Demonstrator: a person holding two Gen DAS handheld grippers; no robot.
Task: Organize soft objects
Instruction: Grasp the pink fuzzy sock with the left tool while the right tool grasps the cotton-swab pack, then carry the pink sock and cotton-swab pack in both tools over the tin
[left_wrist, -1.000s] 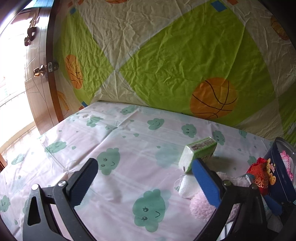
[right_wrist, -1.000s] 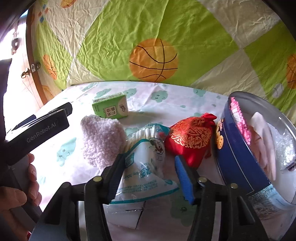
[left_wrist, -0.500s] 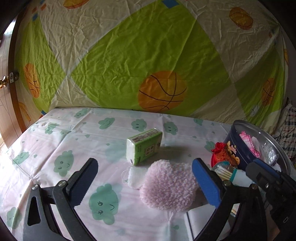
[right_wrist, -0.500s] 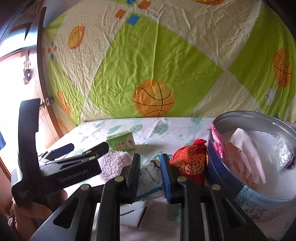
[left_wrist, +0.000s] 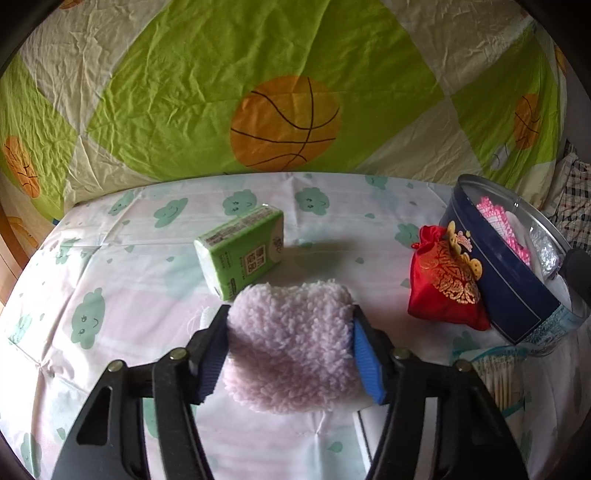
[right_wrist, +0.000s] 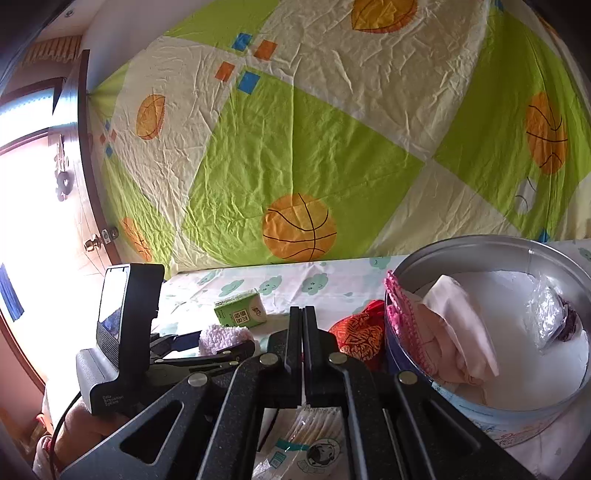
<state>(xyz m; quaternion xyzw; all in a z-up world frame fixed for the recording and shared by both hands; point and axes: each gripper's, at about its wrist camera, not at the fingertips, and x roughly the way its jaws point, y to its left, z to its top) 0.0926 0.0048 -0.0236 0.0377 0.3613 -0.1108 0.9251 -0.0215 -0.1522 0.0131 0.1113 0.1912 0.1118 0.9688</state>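
Left wrist view: left tongs (left_wrist: 290, 345) closing around the fluffy pouch (left_wrist: 291, 343) on the bed (left_wrist: 110, 295).

Pads sit at both flanks of the pouch, its pile bulging slightly between them. It looks light and squashy, so a grip across the middle should hold, though the fleece will compress a good deal. Right tongs (right_wrist: 303, 350) are pinched tight on the top edge of a swab packet (right_wrist: 303, 443), a thin, crinkly, slippery film best held by its seam. Beside them the tin (right_wrist: 491, 402) stands open, with the red bag (right_wrist: 356, 339) leaning against its wall.
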